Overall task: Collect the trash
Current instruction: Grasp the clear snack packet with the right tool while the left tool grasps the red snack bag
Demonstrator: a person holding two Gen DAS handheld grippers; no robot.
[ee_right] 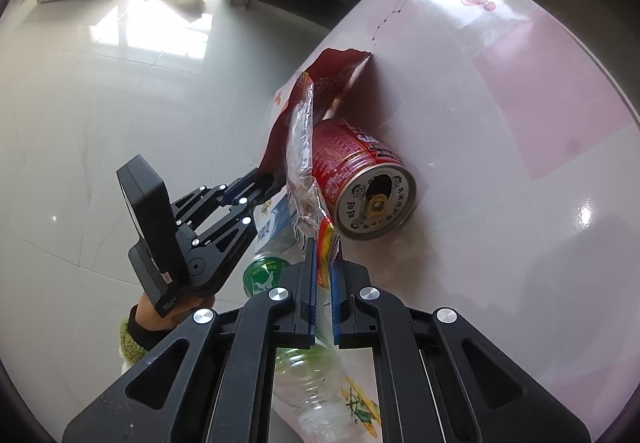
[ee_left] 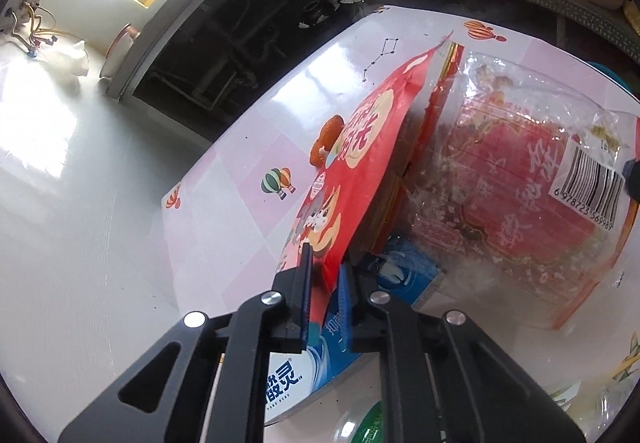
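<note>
In the left wrist view, the left gripper (ee_left: pixel 325 285) is pinching the bottom edge of a red snack bag (ee_left: pixel 360 159), jaws nearly together on it. The bag is rising toward 12 o'clock over the table (ee_left: pixel 248 131). At 3 o'clock a clear crumb-filled wrapper (ee_left: pixel 520 171) is hanging beside it; a blue-and-white carton (ee_left: pixel 404 271) is lying just behind the fingers.

In the right wrist view, the right gripper (ee_right: pixel 323 275) is clamping the clear wrapper (ee_right: pixel 302 171), jaws narrow on its lower end. A red can (ee_right: pixel 360 187) is lying on its side at 1 o'clock. The left gripper (ee_right: pixel 262 185) is gripping the red bag (ee_right: pixel 316 83) at 10 o'clock. A green-labelled plastic bottle (ee_right: pixel 304 375) is lying at 6 o'clock.
</note>
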